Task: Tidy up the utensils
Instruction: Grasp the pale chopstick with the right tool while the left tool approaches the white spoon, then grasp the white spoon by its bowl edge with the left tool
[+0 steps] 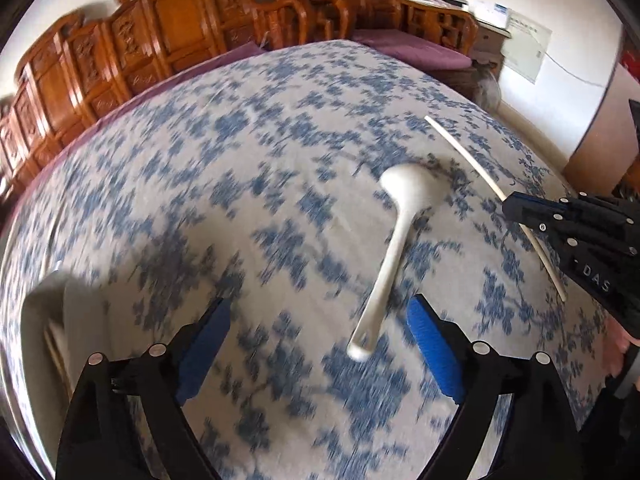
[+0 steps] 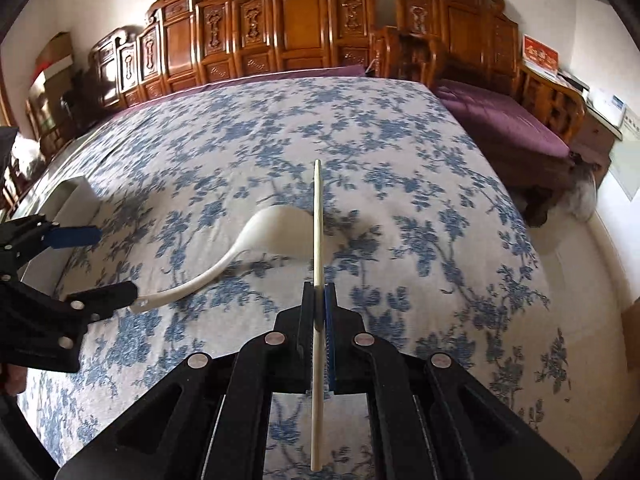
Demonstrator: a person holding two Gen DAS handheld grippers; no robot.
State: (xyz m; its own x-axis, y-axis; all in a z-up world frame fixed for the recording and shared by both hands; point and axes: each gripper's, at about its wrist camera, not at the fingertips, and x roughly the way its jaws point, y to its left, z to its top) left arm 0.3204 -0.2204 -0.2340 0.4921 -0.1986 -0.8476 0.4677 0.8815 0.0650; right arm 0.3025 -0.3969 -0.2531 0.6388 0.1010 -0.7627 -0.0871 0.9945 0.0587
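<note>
Right gripper (image 2: 319,296) clamping chopstick (image 2: 317,216), left gripper (image 1: 318,322) spread – white spoon (image 1: 394,236) between

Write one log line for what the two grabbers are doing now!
left gripper: open near spoon | right gripper: shut on chopstick | surface: floral cloth

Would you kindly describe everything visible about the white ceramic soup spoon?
The white ceramic soup spoon looks glossy, with a deep rounded bowl and a long curved handle. It lies on the blue floral tablecloth. The open left gripper has its handle end between its fingers, without visible contact. The thin pale chopstick in the right gripper crosses before its bowl.
</note>
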